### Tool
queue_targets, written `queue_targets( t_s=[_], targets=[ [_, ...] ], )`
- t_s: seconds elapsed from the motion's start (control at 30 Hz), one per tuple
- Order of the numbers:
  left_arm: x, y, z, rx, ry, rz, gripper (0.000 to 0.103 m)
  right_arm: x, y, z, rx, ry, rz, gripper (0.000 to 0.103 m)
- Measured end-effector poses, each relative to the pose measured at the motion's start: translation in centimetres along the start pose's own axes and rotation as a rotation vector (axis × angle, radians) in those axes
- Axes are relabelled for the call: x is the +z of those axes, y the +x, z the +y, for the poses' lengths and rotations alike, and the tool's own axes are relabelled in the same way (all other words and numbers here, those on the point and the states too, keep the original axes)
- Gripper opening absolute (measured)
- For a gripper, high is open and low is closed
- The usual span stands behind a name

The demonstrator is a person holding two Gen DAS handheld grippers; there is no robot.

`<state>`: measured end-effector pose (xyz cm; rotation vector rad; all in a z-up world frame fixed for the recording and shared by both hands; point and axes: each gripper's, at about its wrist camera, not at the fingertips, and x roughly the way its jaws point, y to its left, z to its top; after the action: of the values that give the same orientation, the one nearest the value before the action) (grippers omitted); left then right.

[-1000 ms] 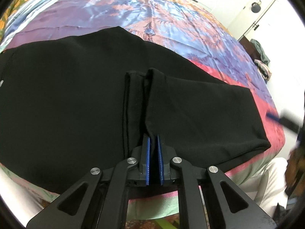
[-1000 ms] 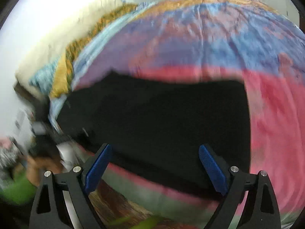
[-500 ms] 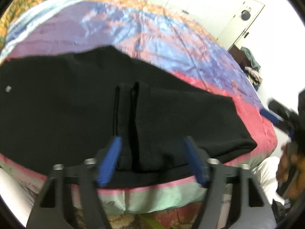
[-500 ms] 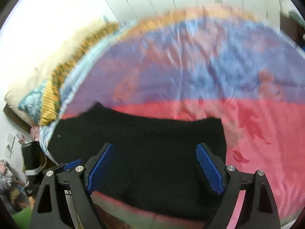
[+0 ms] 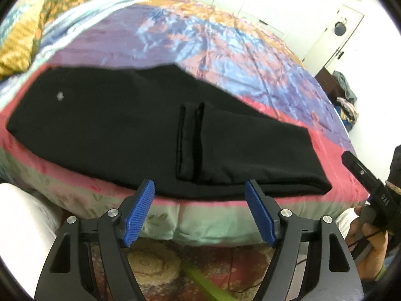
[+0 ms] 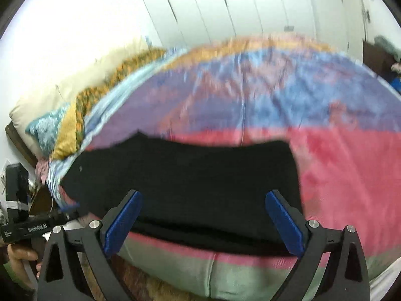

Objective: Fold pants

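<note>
Black pants point(image 5: 130, 125) lie folded along the near edge of the bed, the leg ends laid back over the middle with their cuffs point(image 5: 190, 135) side by side. My left gripper point(image 5: 200, 213) hangs open off the bed's front edge, nothing between its blue pads. In the right wrist view the same pants point(image 6: 188, 175) stretch across the bed edge, and my right gripper point(image 6: 200, 220) stands open in front of them, holding nothing. The right gripper also shows at the right edge of the left wrist view, held by a hand point(image 5: 368, 245).
The bed carries a shiny multicoloured bedspread point(image 5: 213, 40) with pillows point(image 6: 47, 105) at the left end. White closet doors point(image 6: 225, 7) and a door point(image 5: 343, 27) stand behind. A dark piece of furniture with piled clothes point(image 5: 343, 92) sits at the far right. A patterned rug point(image 5: 160, 263) lies below.
My left gripper let go of the pants' cuff fold, opened wide and pulled back and up from the bed. The right gripper also drew back and tilted up, showing more of the room.
</note>
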<state>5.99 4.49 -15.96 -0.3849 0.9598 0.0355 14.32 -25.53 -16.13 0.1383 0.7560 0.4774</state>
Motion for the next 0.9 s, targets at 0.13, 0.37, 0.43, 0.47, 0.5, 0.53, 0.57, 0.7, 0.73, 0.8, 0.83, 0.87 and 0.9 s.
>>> queue_targets(
  t_s=[0.13, 0.37, 0.43, 0.47, 0.5, 0.53, 0.57, 0.7, 0.73, 0.8, 0.83, 0.87, 0.9],
  targets=[
    [1.0, -1.6, -1.2, -0.064, 0.005, -0.039, 0.084, 0.5, -1.1, -0.4, -0.036, 0.041, -0.058, 0.099],
    [-0.5, -0.4, -0.5, -0.101, -0.008, -0.086, 0.087, -0.6, -0.3, -0.7, -0.106, 0.011, -0.012, 0.099],
    [-0.3, 0.8, -0.4, -0.083, -0.017, -0.004, 0.083, -1.0, 0.1, -0.6, -0.1, 0.008, 0.014, 0.099],
    [0.0, 0.8, -0.4, -0.092, -0.017, 0.008, 0.083, -1.1, 0.1, -0.4, -0.103, 0.01, 0.02, 0.099],
    [0.1, 0.4, -0.5, -0.102, -0.011, -0.021, 0.084, -1.3, 0.2, -0.5, -0.102, 0.01, 0.022, 0.099],
    [-0.1, -0.1, -0.5, -0.098, -0.006, -0.061, 0.086, -1.4, 0.1, -0.3, -0.093, 0.006, 0.022, 0.099],
    [-0.2, -0.2, -0.4, -0.086, -0.009, -0.075, 0.088, -1.5, 0.0, -0.1, -0.084, -0.014, 0.023, 0.099],
    [-0.5, 0.8, 0.4, -0.089, -0.074, -0.021, 0.087, -1.8, -0.8, 0.3, -0.072, -0.057, 0.015, 0.099],
    [-0.4, 1.1, 0.7, -0.072, -0.09, -0.012, 0.087, -1.8, -1.0, 0.3, -0.064, -0.058, 0.0, 0.099],
    [-0.3, 1.5, 0.9, -0.055, -0.096, 0.005, 0.087, -1.6, -1.3, 0.1, -0.063, -0.075, -0.049, 0.099],
    [-0.3, 1.6, 0.9, -0.041, -0.094, 0.013, 0.087, -1.7, -1.4, 0.0, -0.069, -0.085, -0.072, 0.099],
    [-0.2, 1.4, 1.0, -0.031, -0.089, 0.015, 0.087, -2.1, -1.2, -0.2, -0.081, -0.093, -0.088, 0.099],
    [-0.2, 1.1, 1.3, -0.021, -0.089, 0.016, 0.087, -2.1, -0.6, -0.5, -0.086, -0.082, -0.063, 0.099]
  ],
)
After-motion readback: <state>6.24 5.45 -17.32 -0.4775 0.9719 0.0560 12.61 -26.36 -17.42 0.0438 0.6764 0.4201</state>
